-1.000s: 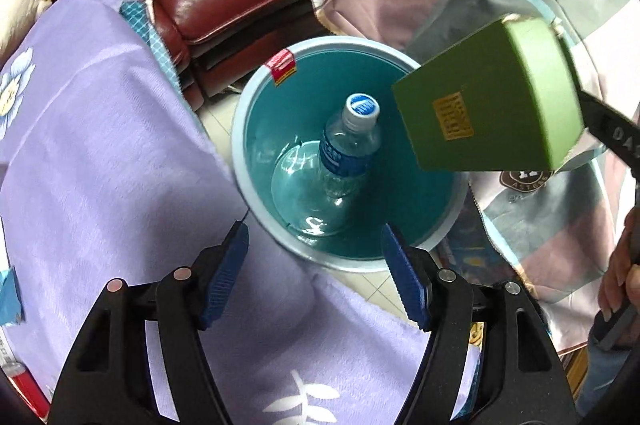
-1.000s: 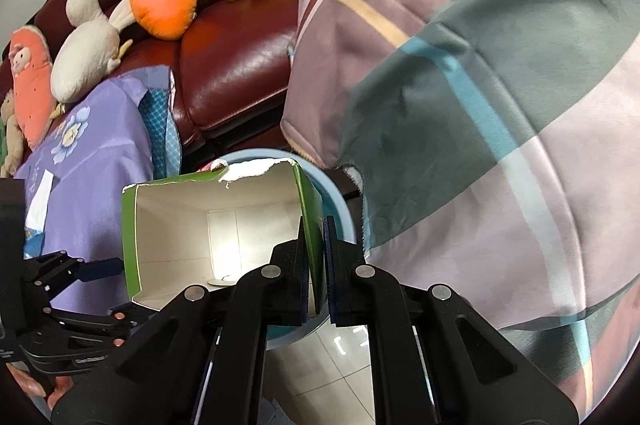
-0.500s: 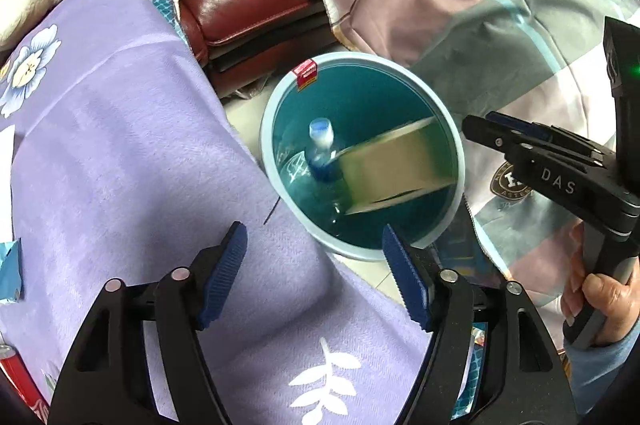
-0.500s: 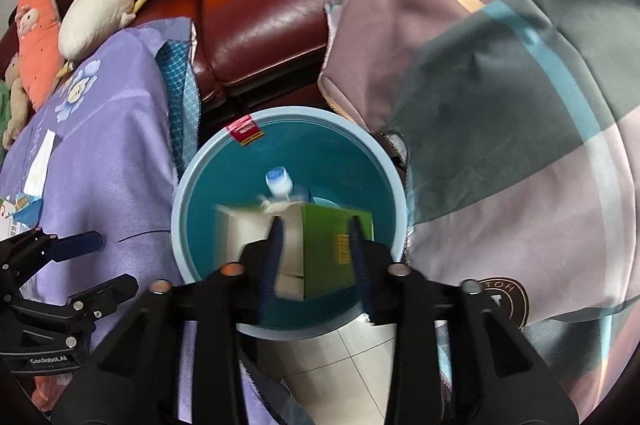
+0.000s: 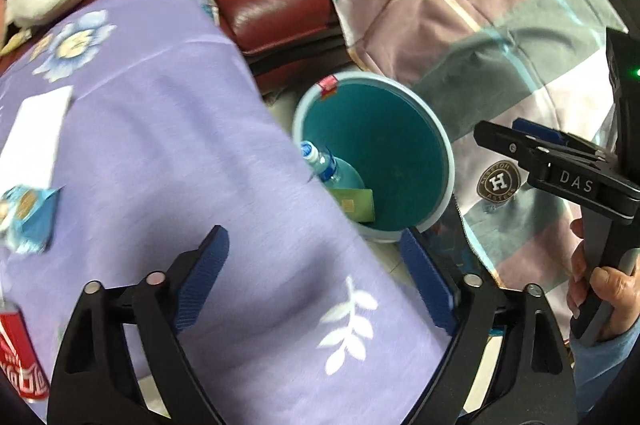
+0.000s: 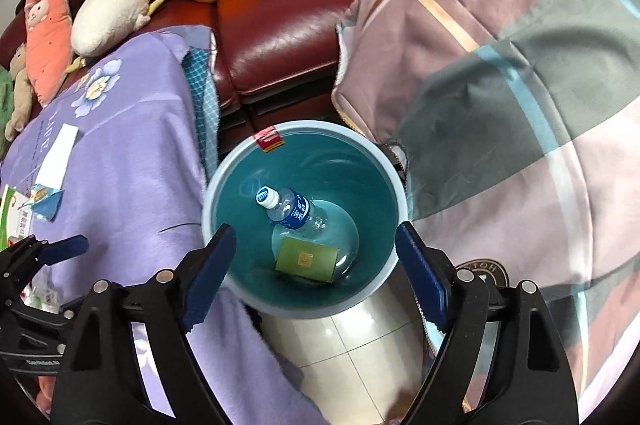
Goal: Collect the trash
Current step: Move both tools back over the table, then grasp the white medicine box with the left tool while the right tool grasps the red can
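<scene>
Right wrist view: box dropped, gripper empty
The right gripper [image 6: 310,275] had just been opening, jaws spread with nothing between them; below, the green box [image 6: 307,260] lay in the teal bin [image 6: 382,161] beside the bottle [image 6: 289,208]. Light, crushable card; likely best pinched by a wall.

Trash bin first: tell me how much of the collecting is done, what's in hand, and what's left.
Done: the plastic bottle and green box lie inside the trash bin. In hand: nothing; the right hand-held gripper has just been opening and is empty over the bin, and the left hand-held gripper is open and empty too. Left: on the purple cloth, a blue wrapper, white paper and red can.
</scene>
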A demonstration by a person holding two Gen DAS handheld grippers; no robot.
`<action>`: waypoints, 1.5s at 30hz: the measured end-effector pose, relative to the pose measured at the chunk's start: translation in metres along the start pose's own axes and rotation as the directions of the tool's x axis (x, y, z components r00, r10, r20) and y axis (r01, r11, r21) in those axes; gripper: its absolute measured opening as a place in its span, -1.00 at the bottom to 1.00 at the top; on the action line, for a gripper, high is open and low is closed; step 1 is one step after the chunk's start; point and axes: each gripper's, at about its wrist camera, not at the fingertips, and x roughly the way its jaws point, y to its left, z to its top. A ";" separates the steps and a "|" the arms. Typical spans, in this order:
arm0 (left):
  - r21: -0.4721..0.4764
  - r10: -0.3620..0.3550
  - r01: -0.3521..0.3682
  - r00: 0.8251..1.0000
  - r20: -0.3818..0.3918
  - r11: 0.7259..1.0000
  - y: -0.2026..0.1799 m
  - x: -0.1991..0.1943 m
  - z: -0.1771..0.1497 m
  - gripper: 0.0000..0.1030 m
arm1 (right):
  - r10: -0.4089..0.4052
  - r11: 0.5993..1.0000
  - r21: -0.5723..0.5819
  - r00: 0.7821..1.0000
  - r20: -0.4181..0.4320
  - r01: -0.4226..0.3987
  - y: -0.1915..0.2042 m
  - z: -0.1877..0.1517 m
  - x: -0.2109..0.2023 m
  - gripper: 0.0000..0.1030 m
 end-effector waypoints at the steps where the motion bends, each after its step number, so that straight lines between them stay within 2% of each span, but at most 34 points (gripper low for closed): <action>1: -0.007 0.005 -0.005 1.000 0.014 1.000 0.004 -0.008 -0.004 0.75 | 0.002 1.000 -0.006 1.000 0.003 -0.002 0.006 -0.002 -0.005 0.52; 8: -0.065 0.055 -0.049 0.994 0.097 0.997 0.047 -0.065 -0.032 0.76 | 0.031 0.997 -0.077 0.999 0.025 -0.029 0.057 -0.011 -0.035 0.54; 15: -0.142 0.125 -0.102 0.978 0.169 0.985 0.107 -0.122 -0.066 0.78 | 0.058 0.979 -0.196 0.998 0.015 -0.054 0.130 -0.022 -0.050 0.54; 23: -0.233 0.206 -0.155 0.956 0.209 0.960 0.179 -0.173 -0.118 0.79 | 0.102 0.928 -0.358 0.994 -0.031 -0.107 0.235 -0.039 -0.058 0.55; 27: -0.291 0.269 -0.204 0.942 0.201 0.935 0.218 -0.188 -0.146 0.79 | 0.148 0.895 -0.415 0.987 -0.067 -0.162 0.284 -0.048 -0.060 0.55; 32: -0.365 0.346 -0.273 0.926 0.152 0.890 0.266 -0.192 -0.177 0.79 | 0.223 0.863 -0.429 0.963 -0.152 -0.268 0.338 -0.057 -0.050 0.54; 35: -0.405 0.353 -0.275 0.926 0.132 0.872 0.291 -0.192 -0.193 0.79 | 0.250 0.848 -0.424 0.945 -0.209 -0.318 0.365 -0.063 -0.039 0.55; 39: -0.442 0.343 -0.255 0.930 0.132 0.860 0.313 -0.192 -0.206 0.79 | 0.294 0.836 -0.392 0.916 -0.273 -0.385 0.396 -0.072 -0.022 0.55; 45: -0.456 0.326 -0.237 0.937 0.128 0.858 0.326 -0.186 -0.214 0.79 | 0.342 0.830 -0.328 0.876 -0.340 -0.451 0.418 -0.080 0.005 0.54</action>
